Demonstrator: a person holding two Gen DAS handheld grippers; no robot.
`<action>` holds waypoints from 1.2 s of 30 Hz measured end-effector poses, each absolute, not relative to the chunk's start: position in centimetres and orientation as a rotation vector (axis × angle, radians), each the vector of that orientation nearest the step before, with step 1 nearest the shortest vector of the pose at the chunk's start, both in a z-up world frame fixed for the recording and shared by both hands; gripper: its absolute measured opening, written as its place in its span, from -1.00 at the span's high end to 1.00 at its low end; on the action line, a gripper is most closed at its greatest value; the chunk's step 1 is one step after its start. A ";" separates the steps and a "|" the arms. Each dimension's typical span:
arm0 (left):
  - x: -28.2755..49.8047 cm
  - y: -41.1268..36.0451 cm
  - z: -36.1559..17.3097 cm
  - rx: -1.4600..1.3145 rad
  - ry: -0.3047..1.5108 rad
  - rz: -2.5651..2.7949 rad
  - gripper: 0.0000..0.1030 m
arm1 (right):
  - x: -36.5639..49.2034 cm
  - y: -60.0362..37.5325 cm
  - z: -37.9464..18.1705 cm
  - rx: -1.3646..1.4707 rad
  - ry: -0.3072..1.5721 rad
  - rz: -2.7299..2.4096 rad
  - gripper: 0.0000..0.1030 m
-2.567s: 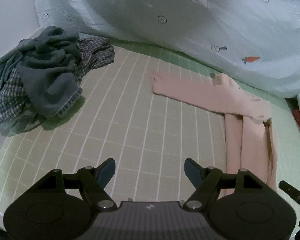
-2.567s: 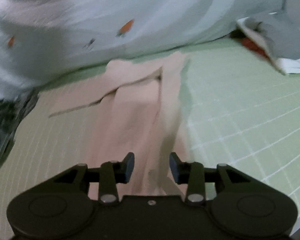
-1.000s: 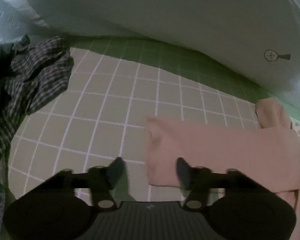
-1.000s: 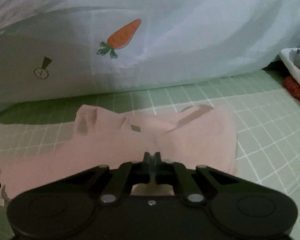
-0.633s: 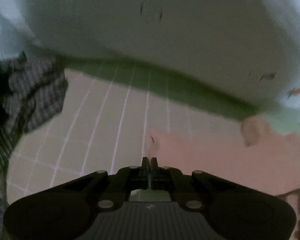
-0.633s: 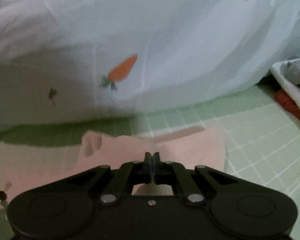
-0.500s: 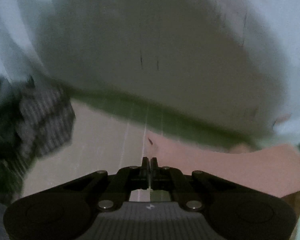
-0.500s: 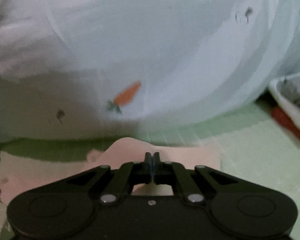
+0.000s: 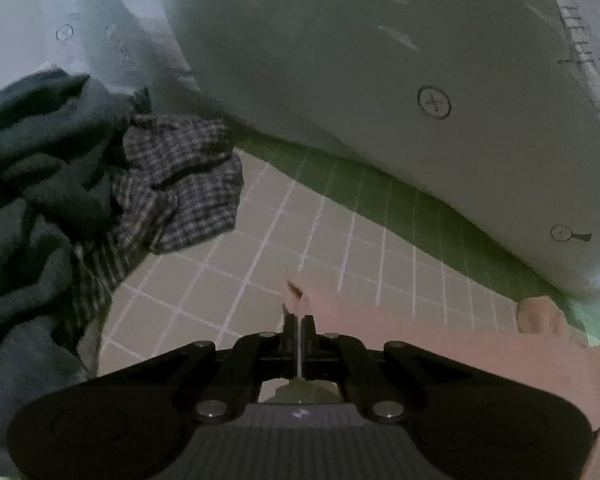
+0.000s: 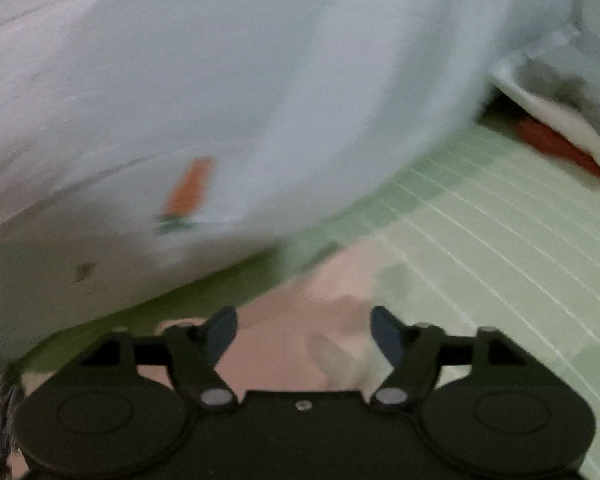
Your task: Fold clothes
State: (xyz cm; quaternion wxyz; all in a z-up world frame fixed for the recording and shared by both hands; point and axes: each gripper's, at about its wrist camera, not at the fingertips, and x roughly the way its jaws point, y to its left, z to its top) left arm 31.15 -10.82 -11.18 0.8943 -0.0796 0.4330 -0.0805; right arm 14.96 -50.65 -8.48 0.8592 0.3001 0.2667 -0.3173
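A pale pink garment (image 9: 440,344) lies flat on the green checked sheet (image 9: 340,240). My left gripper (image 9: 299,322) is shut on the garment's left corner, which pokes up between the closed fingers. In the right wrist view the same pink garment (image 10: 300,320) lies under my right gripper (image 10: 304,330). Its jaws are opening, the blue pads stand wide apart and nothing is pressed between them. That view is blurred by motion.
A heap of dark teal and checked clothes (image 9: 100,200) lies to the left. A bulky white duvet (image 9: 420,80) with a carrot print (image 10: 188,188) rises just behind the garment. A folded white and red item (image 10: 560,136) sits at the far right.
The left gripper closed on the pink corner and lifted it a little. The right gripper, shut on the garment until half a second ago, has sprung wide and let go.
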 end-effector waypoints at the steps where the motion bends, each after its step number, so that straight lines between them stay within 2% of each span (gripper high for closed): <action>1: 31.2 -10.8 -11.3 -0.168 0.902 -0.166 0.97 | 15.1 -51.8 -9.2 0.673 0.577 -0.677 -0.47; 2: 31.3 -10.9 -11.5 -0.165 0.903 -0.163 0.97 | 15.3 -52.8 -10.1 0.714 0.593 -0.673 -0.46; 4: 31.4 -10.7 -11.8 -0.150 0.905 -0.152 0.97 | 15.9 -54.4 -11.4 0.779 0.613 -0.643 -0.22; 6: 31.6 -10.5 -12.2 -0.142 0.913 -0.137 0.97 | 17.0 -55.5 -11.8 0.770 0.610 -0.577 0.91; 13: 31.5 -10.6 -14.0 -0.134 0.971 -0.138 0.97 | 20.8 -57.8 -12.2 0.612 0.650 -0.566 0.89; 14: 31.4 -10.8 -13.9 -0.131 0.972 -0.137 0.97 | 21.1 -57.8 -12.4 0.589 0.672 -0.570 0.81; 16: 31.2 -11.0 -13.7 -0.141 0.971 -0.145 0.97 | 21.1 -57.7 -12.1 0.563 0.693 -0.592 0.49; 18: 30.9 -11.5 -12.9 -0.143 0.953 -0.168 0.97 | 19.7 -56.8 -11.3 0.536 0.680 -0.626 0.00; 21: 30.3 -12.5 -11.3 -0.136 0.911 -0.216 0.97 | 16.8 -54.8 -9.8 0.476 0.658 -0.664 -0.20; 25: 28.2 -15.2 -8.6 -0.118 0.854 -0.311 0.97 | 11.4 -51.4 -9.1 0.405 0.668 -0.704 -0.28; 30: 23.0 -19.4 -5.8 -0.068 0.806 -0.481 0.97 | 4.2 -48.5 -8.9 0.455 0.682 -0.705 -0.28; 34: 17.6 -22.7 -5.9 -0.001 0.868 -0.580 0.96 | -0.8 -46.6 -8.9 0.473 0.683 -0.718 -0.29; 36: 15.5 -23.6 -6.3 0.038 0.905 -0.605 0.84 | -2.4 -46.1 -9.0 0.477 0.683 -0.714 -0.29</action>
